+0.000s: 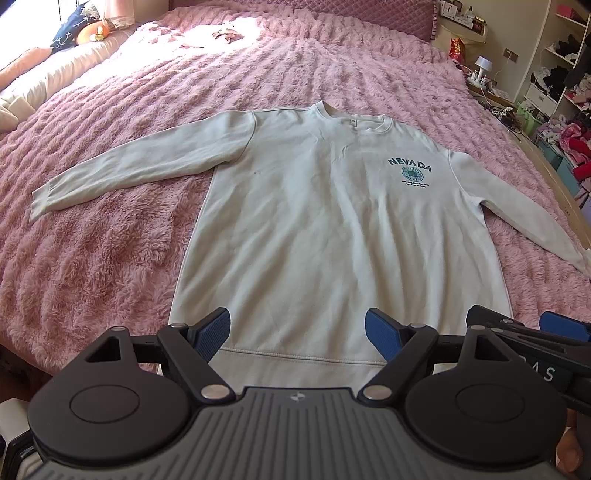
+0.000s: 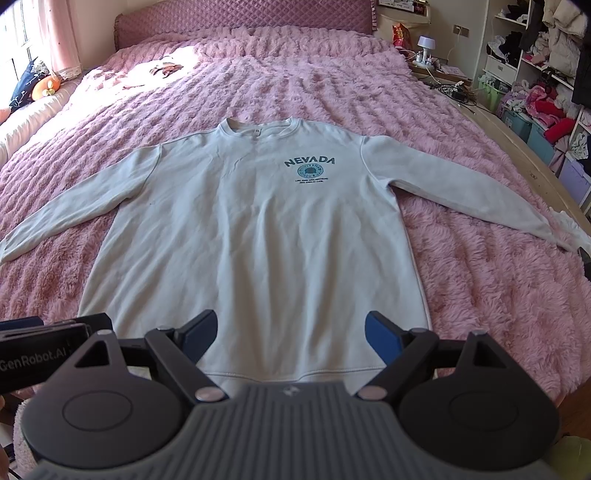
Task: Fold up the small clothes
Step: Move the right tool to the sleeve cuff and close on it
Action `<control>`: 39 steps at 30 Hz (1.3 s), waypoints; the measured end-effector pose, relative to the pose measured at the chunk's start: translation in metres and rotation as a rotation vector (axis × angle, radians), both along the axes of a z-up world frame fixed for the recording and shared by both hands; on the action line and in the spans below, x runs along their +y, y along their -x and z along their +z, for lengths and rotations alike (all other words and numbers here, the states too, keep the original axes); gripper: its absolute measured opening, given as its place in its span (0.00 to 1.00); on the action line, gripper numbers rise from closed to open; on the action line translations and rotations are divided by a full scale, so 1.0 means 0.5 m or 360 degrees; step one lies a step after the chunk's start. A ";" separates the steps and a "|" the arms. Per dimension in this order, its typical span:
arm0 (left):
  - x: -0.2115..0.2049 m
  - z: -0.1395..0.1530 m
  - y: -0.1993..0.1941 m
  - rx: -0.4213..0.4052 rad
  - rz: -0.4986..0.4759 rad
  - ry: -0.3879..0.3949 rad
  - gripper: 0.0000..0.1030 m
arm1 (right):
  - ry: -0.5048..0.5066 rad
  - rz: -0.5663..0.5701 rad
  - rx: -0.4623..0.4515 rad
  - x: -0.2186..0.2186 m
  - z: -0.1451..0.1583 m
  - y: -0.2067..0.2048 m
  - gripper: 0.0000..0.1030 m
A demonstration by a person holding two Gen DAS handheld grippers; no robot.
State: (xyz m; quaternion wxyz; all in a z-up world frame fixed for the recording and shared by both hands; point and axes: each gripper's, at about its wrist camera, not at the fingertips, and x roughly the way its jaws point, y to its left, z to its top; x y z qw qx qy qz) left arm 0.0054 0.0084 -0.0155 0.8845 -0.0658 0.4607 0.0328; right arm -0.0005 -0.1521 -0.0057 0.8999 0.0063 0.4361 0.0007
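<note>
A pale long-sleeved sweatshirt point(image 1: 321, 221) with a teal "NEVADA" print lies flat and face up on a pink fuzzy bedspread point(image 1: 110, 258), both sleeves spread out; it also shows in the right wrist view point(image 2: 258, 240). My left gripper point(image 1: 297, 334) is open and empty, hovering just above the hem near its left half. My right gripper point(image 2: 290, 334) is open and empty above the hem near its right half. The right gripper shows at the right edge of the left wrist view point(image 1: 535, 328), and the left gripper shows at the left edge of the right wrist view point(image 2: 48, 332).
The bedspread point(image 2: 480, 277) covers the whole bed up to a pink headboard point(image 2: 240, 14). A small crumpled item point(image 2: 166, 68) lies near the pillows. Cushions point(image 1: 81, 29) sit far left. A bedside table with a lamp point(image 2: 426, 46) and cluttered shelves point(image 2: 535, 74) stand right.
</note>
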 end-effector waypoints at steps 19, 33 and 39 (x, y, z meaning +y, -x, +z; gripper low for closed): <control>-0.071 -0.016 -0.113 0.0012 -0.0182 0.0097 0.94 | -0.0208 -0.0268 -0.0096 -0.189 -0.007 -0.080 0.80; -0.296 -0.099 -0.371 0.0068 -0.0515 0.0344 0.86 | -0.0163 -0.0888 -0.0451 -0.607 -0.092 -0.178 0.79; -0.409 -0.142 -0.454 0.0085 -0.0631 0.0292 0.86 | -0.0207 -0.1161 -0.0574 -0.775 -0.147 -0.223 0.66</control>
